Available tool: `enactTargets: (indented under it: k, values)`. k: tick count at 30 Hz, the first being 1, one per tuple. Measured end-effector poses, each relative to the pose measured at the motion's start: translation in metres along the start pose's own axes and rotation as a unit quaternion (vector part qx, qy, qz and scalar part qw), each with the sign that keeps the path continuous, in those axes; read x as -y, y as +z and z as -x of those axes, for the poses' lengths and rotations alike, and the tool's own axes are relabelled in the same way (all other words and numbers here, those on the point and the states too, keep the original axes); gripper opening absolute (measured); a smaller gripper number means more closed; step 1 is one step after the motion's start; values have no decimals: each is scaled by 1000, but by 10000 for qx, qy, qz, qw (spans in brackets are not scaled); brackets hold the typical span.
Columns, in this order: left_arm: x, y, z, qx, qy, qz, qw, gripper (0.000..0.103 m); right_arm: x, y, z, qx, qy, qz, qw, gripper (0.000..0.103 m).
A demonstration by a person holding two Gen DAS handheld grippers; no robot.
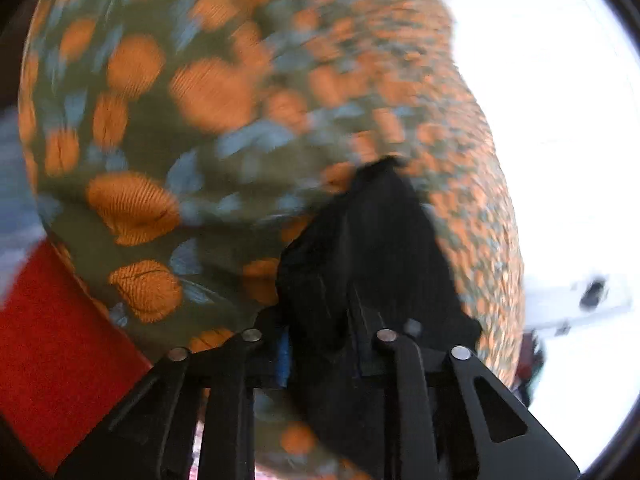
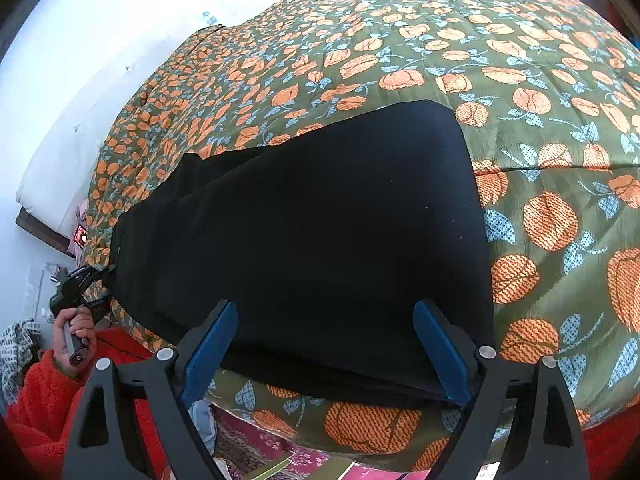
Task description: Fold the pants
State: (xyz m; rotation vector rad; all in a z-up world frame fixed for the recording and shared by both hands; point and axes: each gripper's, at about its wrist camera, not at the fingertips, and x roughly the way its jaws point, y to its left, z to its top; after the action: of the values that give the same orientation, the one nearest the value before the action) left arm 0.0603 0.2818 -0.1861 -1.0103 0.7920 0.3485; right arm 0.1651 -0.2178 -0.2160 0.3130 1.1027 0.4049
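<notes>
Pants flat on bed, left hand-held gripper clamped on one end

Pants point(image 2: 304, 240): black, laid out flat on the bed point(image 2: 540, 92), over an olive quilt printed with orange fruit and blue leaves. Long shape running from the near edge of the bed toward the left of the right wrist view; folded edge lies just above the bed's near edge.

Left hand-held gripper point(image 1: 320, 352): jaws nearly together, pinched on a bunched bit of the black fabric, which rises between the fingers in the left wrist view. That view is motion-blurred. In the right wrist view the same gripper sits at the far left end of the pants, held by a hand point(image 2: 76, 332) in a red fleece sleeve point(image 2: 44, 396).

Right hand-held gripper point(image 2: 326, 354): jaws wide apart, blue pads point(image 2: 210, 354) on either side of the near part of the pants, above the cloth; nothing pinched, contact with the fabric can't be told.

White wall point(image 2: 100, 40) behind the bed. Pink patterned cloth point(image 2: 276, 448) below the bed edge.
</notes>
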Motion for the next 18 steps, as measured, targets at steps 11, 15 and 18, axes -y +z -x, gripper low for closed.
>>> enactTargets:
  k: [11, 15, 18]
  values:
    - [252, -140, 80, -364, -1160, -3545, 9271, 19, 13, 6, 27, 463, 410, -510, 9968, 89]
    - [291, -249, 5, -1672, -1192, -4618, 8629, 45, 27, 9, 59, 1086, 337, -668, 9913, 89]
    - [285, -289, -23, -2129, -845, -5082, 8302, 40, 42, 6, 74, 1367, 180, -861, 9867, 89]
